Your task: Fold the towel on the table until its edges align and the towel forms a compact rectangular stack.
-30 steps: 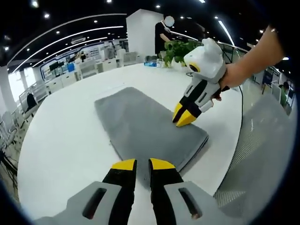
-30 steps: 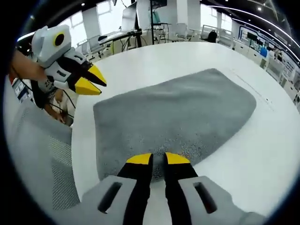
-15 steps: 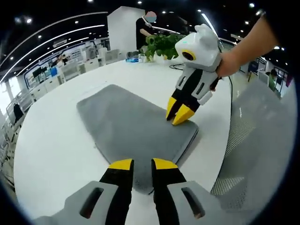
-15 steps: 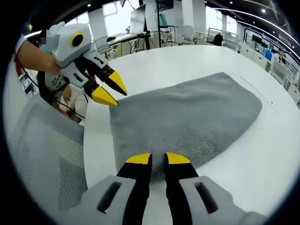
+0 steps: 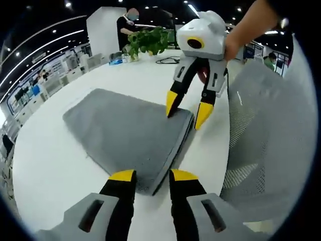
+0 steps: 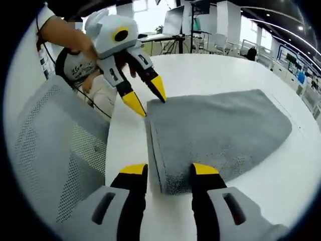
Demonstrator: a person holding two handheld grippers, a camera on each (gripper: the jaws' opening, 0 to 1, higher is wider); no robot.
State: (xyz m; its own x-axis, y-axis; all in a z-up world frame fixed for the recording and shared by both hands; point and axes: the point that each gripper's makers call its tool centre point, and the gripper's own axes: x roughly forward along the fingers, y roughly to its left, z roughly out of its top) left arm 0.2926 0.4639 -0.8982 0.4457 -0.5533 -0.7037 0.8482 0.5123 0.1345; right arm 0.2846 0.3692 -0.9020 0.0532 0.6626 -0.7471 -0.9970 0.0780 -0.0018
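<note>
Tools (image 5: 154,176) (image 6: 169,171) spread astride towel (image 5: 120,133) corners, white table (image 5: 55,165), office.

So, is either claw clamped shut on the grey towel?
No: both claws stand open, straddling the folded grey towel's near edge.

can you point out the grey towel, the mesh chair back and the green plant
Folded grey towel (image 5: 120,133): left gripper view, on its flat top face.
Grey mesh chair back (image 6: 55,145): right gripper view, middle of the mesh panel.
Green leafy plant (image 5: 148,41): left gripper view, on the leaves at the table's far edge.
</note>
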